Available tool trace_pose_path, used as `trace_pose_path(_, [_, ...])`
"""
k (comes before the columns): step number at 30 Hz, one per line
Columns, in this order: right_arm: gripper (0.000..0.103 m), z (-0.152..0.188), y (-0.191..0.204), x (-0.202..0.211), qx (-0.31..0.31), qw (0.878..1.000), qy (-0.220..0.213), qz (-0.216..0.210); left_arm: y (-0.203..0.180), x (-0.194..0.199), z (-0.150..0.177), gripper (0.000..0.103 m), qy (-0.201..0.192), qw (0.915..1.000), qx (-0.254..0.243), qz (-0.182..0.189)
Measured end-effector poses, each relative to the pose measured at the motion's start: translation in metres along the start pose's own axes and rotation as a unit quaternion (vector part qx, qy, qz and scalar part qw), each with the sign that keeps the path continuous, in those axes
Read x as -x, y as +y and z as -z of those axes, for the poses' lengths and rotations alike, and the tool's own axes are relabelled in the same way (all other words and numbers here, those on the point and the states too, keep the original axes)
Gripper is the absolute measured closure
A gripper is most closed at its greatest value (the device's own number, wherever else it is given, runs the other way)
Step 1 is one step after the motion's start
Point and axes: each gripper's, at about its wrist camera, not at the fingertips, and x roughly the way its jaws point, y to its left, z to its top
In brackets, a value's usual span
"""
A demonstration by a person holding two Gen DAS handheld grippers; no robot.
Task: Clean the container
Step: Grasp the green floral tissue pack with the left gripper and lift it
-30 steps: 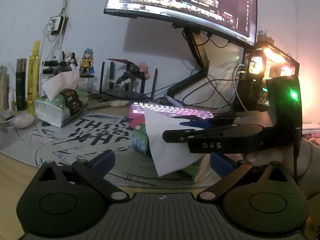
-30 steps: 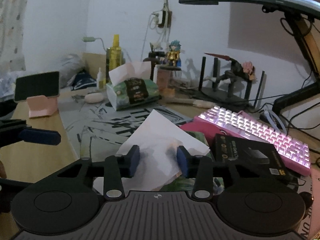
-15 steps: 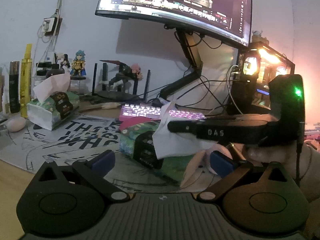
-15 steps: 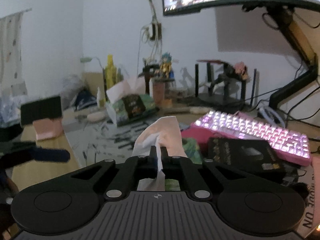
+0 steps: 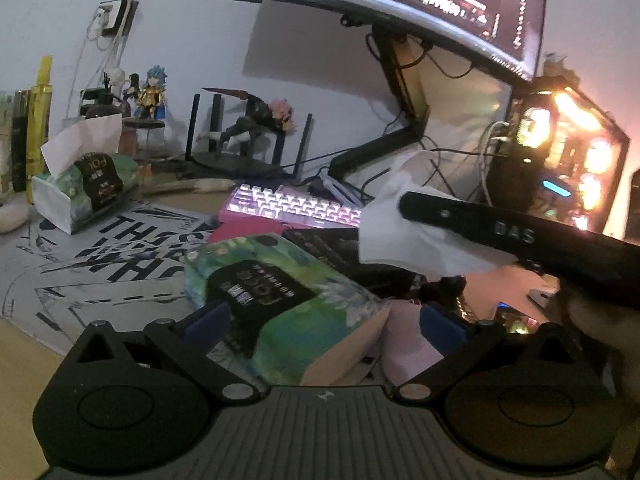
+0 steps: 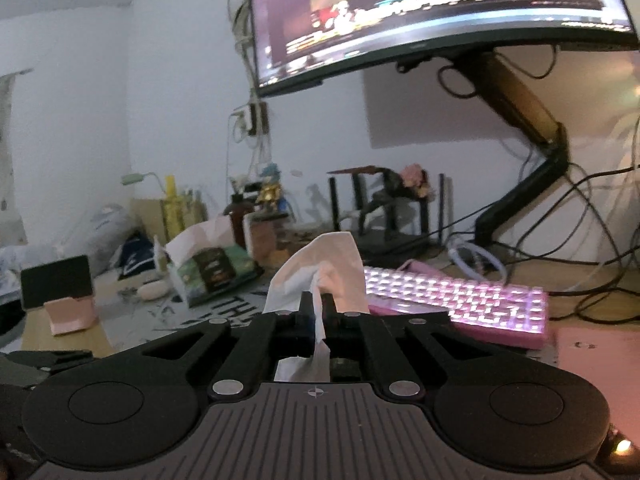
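On the cluttered desk [image 5: 24,352], the left gripper [image 5: 320,320] stood wide around a tissue pack [image 5: 280,300]; at two o'clock, the right gripper [image 6: 316,312] pinched a tissue [image 6: 324,264].

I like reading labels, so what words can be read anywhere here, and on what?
"DAS": on the right gripper, which is shut on a tissue.
"THIS", "WHO" partly: large black letters on the desk mat.
Tissue pack label: too blurred.
Monitor text: too blurred.
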Motion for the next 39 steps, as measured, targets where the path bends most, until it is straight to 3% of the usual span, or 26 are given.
trace_pose_path(10, [0.099,0.005,-0.023,0.013,-0.010,1.000,-0.023,0.007,-0.028,-0.030,-0.005,0.000,0.017,0.9954,0.025,-0.091])
trace_pose_path(17, [0.099,0.010,-0.032,0.017,-0.027,0.999,-0.042,-0.003,-0.048,-0.049,-0.002,0.000,0.023,0.9836,-0.013,-0.179])
trace_pose_path(23, [0.099,0.010,-0.035,0.023,-0.031,0.998,-0.054,-0.005,-0.058,-0.057,-0.004,0.000,0.013,0.9760,-0.027,-0.216])
trace_pose_path(30, [0.099,0.010,-0.035,0.025,-0.034,0.998,-0.056,-0.005,-0.051,-0.052,-0.003,0.000,0.010,0.9759,-0.024,-0.217])
trace_pose_path(39, [0.099,0.010,-0.030,0.022,-0.034,0.998,-0.048,-0.019,-0.001,-0.022,-0.004,0.000,0.017,0.9812,-0.015,-0.192])
